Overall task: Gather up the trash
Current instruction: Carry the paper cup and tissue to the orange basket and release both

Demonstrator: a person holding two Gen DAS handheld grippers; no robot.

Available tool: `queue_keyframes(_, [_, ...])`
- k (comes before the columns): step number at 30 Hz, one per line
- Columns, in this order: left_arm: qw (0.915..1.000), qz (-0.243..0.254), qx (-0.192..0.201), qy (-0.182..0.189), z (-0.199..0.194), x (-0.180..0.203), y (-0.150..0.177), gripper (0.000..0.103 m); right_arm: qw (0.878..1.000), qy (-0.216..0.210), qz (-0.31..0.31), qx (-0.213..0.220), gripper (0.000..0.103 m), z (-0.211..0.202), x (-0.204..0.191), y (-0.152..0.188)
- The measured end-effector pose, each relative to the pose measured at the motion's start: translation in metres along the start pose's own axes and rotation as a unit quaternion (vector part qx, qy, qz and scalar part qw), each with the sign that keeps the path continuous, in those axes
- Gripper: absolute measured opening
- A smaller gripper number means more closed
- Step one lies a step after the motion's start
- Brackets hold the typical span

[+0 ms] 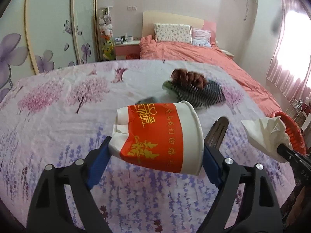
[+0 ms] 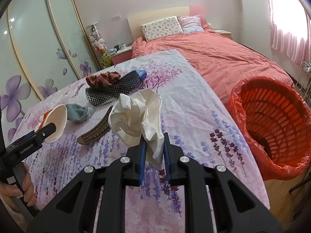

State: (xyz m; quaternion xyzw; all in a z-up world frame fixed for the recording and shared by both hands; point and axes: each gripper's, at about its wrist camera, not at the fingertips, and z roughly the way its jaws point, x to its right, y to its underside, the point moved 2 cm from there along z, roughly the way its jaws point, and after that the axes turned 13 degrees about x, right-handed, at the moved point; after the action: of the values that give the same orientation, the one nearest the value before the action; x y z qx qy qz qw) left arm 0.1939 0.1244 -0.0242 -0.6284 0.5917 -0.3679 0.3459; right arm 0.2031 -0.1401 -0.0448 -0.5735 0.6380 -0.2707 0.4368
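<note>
On the table [image 2: 194, 104]: scrunchie [image 2: 103, 78] behind the comb [image 2: 114, 90] (touching) — basket [image 2: 272, 128] right, bed [image 2: 223, 58] beyond.

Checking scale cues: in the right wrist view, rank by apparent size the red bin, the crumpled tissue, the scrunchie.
1. Red bin
2. Crumpled tissue, though it is nearest the camera, which inflates it
3. Scrunchie

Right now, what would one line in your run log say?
left tongs: shut on paper cup | right tongs: shut on crumpled tissue | red bin: beside table, nothing dropped yet
</note>
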Motion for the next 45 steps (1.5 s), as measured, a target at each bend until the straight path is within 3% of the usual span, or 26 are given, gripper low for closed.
queue_keyframes(9, [0.9992,0.011,0.03,0.025,-0.018,0.03,-0.023,0.082,0.999,0.014,0.009,0.044,0.017,-0.023,0.011,-0.016])
queue_keyframes(25, [0.9903,0.05,0.053,0.118,-0.029,0.144,-0.042,0.082,0.987,0.088,0.051,0.125,0.017,-0.06,0.078,-0.042])
queue_keyframes(36, [0.9763,0.079,0.043,0.197,-0.023,0.234,-0.029,0.082,0.971,0.156,0.086,0.158,0.017,-0.078,0.141,-0.047])
queue_keyframes(45, [0.9608,0.099,0.032,0.257,-0.015,0.304,-0.015,0.082,0.962,0.187,0.12,0.157,0.017,-0.073,0.18,-0.044])
